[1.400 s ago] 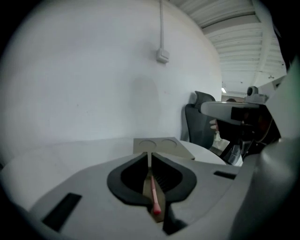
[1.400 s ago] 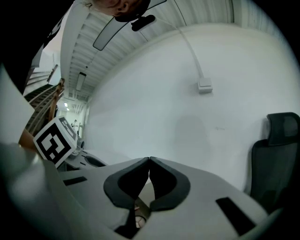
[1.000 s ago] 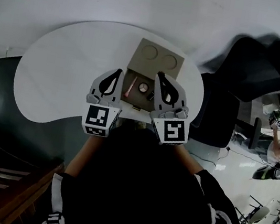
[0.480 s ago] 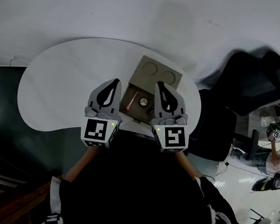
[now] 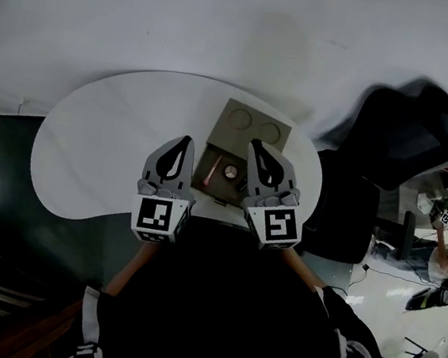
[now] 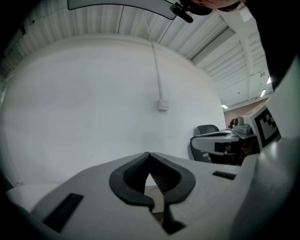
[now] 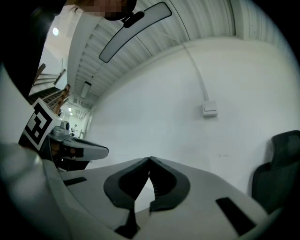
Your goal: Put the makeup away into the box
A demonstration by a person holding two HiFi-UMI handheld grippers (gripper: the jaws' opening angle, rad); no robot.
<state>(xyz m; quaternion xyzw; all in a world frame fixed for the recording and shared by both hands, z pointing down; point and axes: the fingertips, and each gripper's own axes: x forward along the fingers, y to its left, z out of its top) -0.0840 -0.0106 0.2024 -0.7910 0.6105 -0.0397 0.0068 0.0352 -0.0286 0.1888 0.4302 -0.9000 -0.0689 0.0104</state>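
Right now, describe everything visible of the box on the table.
The box looks like brown cardboard and lies open on the white table, near the person's edge. Its folded-back lid shows two round recesses. The tray part holds a pink stick and a small round item.

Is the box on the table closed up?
No, the cardboard box lies open, its lid folded back and makeup showing inside.

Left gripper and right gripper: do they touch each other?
Apart. The head view shows the left gripper and right gripper side by side, with the open box between them.
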